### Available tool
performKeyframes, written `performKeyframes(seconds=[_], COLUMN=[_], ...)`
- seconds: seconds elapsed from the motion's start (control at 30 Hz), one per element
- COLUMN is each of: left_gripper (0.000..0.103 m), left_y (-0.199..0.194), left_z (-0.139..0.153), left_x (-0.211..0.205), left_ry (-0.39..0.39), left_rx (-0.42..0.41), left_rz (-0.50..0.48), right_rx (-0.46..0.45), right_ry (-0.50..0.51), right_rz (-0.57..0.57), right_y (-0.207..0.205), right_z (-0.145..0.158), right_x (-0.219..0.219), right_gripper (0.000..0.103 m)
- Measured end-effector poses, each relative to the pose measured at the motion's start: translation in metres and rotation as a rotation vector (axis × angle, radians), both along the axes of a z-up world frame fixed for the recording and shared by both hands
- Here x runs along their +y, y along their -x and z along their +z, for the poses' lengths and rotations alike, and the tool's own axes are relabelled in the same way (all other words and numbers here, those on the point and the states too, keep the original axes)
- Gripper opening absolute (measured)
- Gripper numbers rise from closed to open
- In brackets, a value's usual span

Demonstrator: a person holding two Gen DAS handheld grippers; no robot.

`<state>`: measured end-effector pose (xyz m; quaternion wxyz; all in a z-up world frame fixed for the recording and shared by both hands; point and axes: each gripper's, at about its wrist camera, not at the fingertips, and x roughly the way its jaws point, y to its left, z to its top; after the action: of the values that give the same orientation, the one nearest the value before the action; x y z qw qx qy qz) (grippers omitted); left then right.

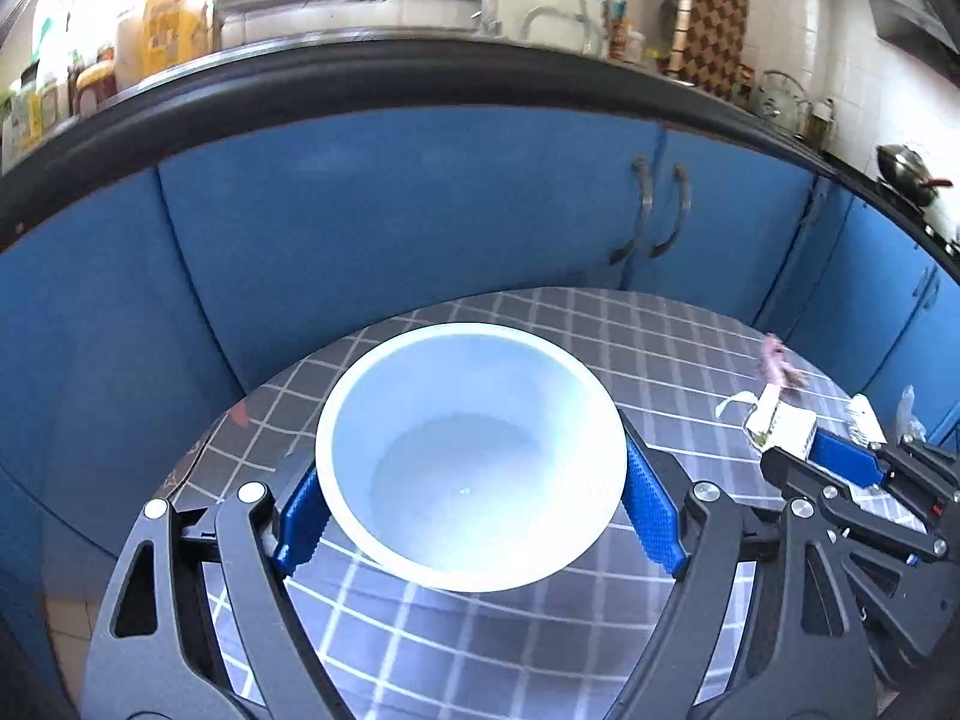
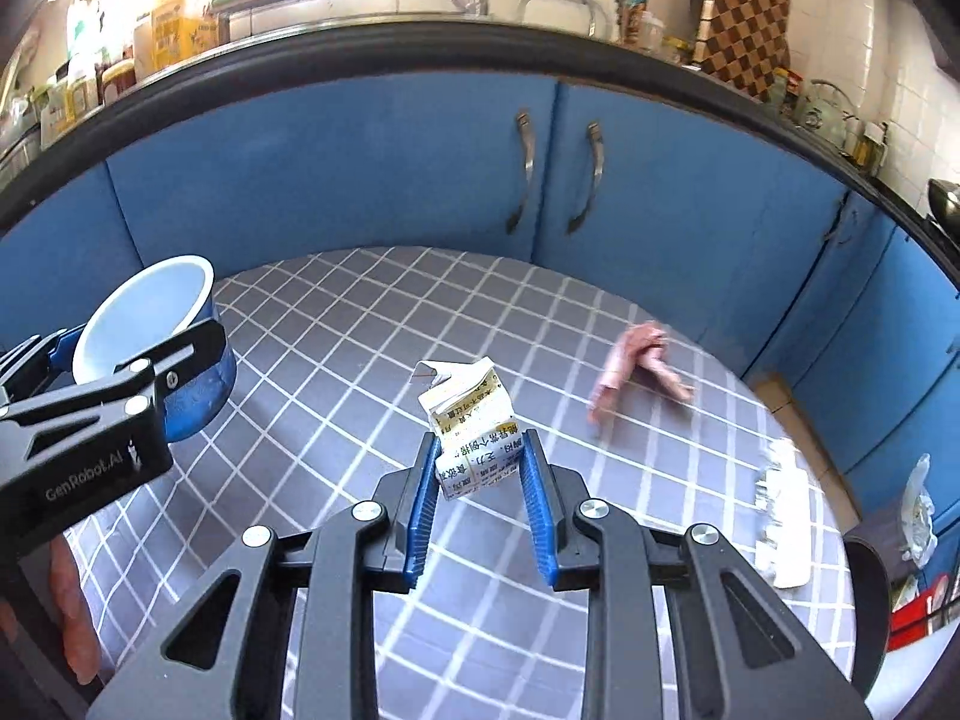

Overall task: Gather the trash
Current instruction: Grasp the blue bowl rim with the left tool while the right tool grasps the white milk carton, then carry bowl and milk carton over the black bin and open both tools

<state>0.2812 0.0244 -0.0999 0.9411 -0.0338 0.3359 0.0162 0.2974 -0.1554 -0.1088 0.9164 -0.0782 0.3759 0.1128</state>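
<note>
My left gripper (image 1: pixel 474 510) is shut on a blue bowl with a white inside (image 1: pixel 468 456), held over the round checked table (image 1: pixel 420 648). The bowl looks empty; it also shows at the left in the right wrist view (image 2: pixel 150 324). My right gripper (image 2: pixel 480 468) is shut on a crumpled white carton with printed text (image 2: pixel 474 420) just above the table (image 2: pixel 336 372). The carton also shows at the right of the left wrist view (image 1: pixel 780 426). A pink wrapper (image 2: pixel 636 366) lies on the table beyond the carton. A white crumpled wrapper (image 2: pixel 780 516) lies at the table's right edge.
Blue cabinet doors with metal handles (image 2: pixel 558 180) stand close behind the table under a black countertop edge (image 2: pixel 420 42). A dark bin with a bag (image 2: pixel 900 540) sits at the right of the table. Kitchen clutter lines the counter.
</note>
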Motion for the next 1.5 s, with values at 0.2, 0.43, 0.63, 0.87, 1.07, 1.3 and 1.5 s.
performKeyframes(seconds=[0.2,0.43,0.63,0.87,1.07,1.3,1.5], left_gripper=[0.081,0.081,0.081,0.081,0.081,0.081,0.081], left_y=[0.017,0.029,0.029,0.019,0.019,0.021,0.017], left_z=[0.018,0.027,0.032,0.036,0.038,0.032,0.027], left_x=[-0.041,-0.096,-0.157,-0.218,-0.266,-0.314,-0.339], left_ry=[-0.029,-0.036,-0.07,-0.101,-0.111,-0.123,-0.113], left_rx=[-0.032,-0.044,-0.056,-0.077,-0.091,-0.079,-0.062], left_rz=[-0.072,-0.161,-0.251,-0.331,-0.402,-0.472,-0.498], right_rx=[-0.03,-0.061,-0.074,-0.07,-0.068,-0.035,-0.012], right_ry=[-0.006,-0.001,0.014,0.012,0.034,0.013,-0.017], right_rz=[-0.048,-0.137,-0.225,-0.328,-0.403,-0.475,-0.505], right_y=[0.017,0.037,0.044,0.052,0.057,0.061,0.062], right_z=[0.016,0.029,0.032,0.027,0.021,0.01,0.001], right_x=[-0.033,-0.085,-0.133,-0.191,-0.239,-0.287,-0.313], right_gripper=[0.027,0.027,0.027,0.027,0.027,0.027,0.027])
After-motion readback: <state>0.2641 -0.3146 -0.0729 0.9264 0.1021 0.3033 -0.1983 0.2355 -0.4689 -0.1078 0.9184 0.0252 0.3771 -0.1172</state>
